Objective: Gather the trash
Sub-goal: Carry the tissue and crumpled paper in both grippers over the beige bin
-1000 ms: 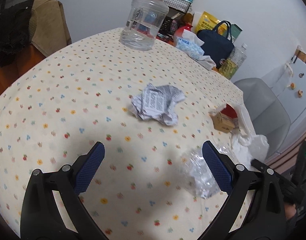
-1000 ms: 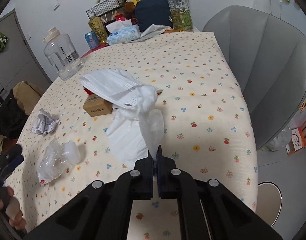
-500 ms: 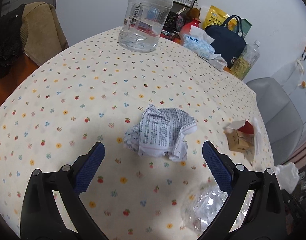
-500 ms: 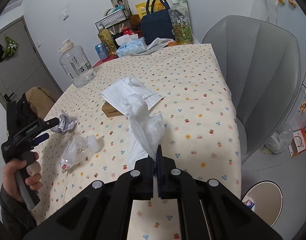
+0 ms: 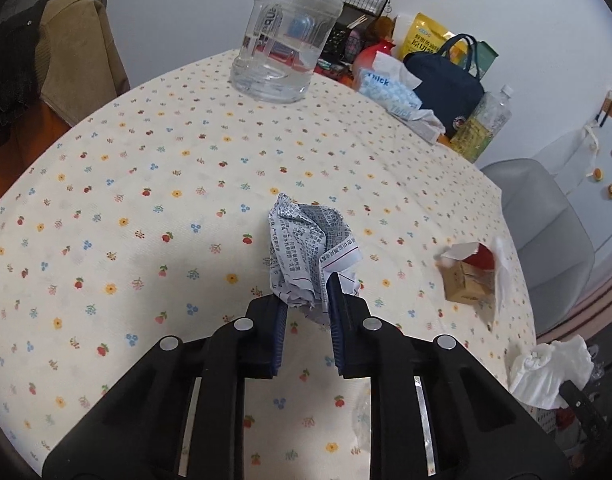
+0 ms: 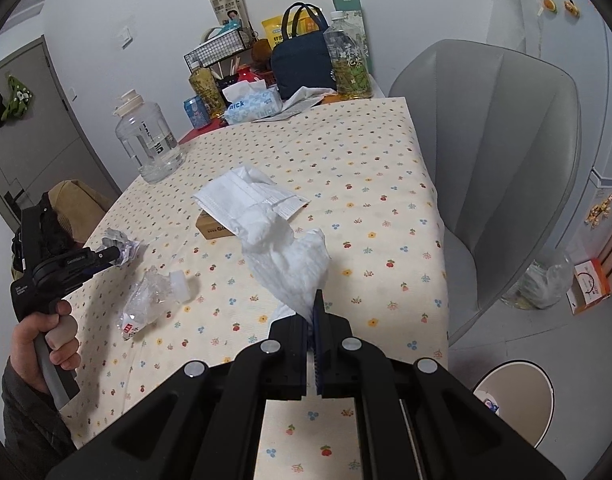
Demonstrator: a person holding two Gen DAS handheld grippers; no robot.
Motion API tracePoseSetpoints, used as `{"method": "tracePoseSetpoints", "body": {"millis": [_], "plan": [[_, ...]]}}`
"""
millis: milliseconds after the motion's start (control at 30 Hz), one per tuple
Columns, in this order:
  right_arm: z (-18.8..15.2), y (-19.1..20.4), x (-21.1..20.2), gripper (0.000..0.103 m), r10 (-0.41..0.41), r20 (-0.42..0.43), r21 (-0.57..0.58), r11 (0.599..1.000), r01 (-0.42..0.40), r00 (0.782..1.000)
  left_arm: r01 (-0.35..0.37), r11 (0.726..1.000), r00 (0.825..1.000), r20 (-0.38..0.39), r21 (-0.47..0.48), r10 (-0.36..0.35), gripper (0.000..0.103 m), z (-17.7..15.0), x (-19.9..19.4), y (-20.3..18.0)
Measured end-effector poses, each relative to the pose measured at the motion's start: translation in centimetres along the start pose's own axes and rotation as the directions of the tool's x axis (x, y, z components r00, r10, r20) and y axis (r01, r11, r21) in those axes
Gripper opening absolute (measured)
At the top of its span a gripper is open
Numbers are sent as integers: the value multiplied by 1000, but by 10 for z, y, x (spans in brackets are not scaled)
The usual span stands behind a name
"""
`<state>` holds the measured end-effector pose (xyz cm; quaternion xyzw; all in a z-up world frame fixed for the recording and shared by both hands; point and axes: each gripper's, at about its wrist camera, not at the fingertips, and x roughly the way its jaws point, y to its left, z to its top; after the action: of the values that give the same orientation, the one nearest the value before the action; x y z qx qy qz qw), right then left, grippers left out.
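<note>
A crumpled printed paper lies mid-table on the flowered cloth. My left gripper has its jaws closing on the paper, and both blue pads press its near end. From the right wrist view that gripper is at the table's left side, in a person's hand. My right gripper is shut on a white tissue wad, which is raised above the table's near edge. A crushed clear plastic bottle, a white face mask and a small cardboard box lie on the table.
A big clear water jug, a tissue box, a navy bag and bottles crowd the far end. A grey chair stands at the right side. A round bin sits on the floor below it.
My left gripper moved up to the crumpled paper and its jaws went from wide open to closed on it. The right gripper drew the tissue up and back off the table.
</note>
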<state>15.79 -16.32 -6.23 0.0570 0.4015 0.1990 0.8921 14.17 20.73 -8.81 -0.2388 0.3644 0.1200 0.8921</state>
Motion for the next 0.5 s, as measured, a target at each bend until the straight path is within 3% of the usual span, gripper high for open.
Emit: {"method": "tracePoseSetpoints", "body": {"millis": [233, 500], "plan": [[9, 3, -25, 4, 5, 55, -10, 1000, -5, 998, 65, 998, 996, 54, 25, -67, 18, 1, -37, -12], [21, -6, -63, 4, -16, 141, 10, 1000, 14, 990, 161, 981, 980, 102, 105, -171, 18, -2, -75, -48]]}}
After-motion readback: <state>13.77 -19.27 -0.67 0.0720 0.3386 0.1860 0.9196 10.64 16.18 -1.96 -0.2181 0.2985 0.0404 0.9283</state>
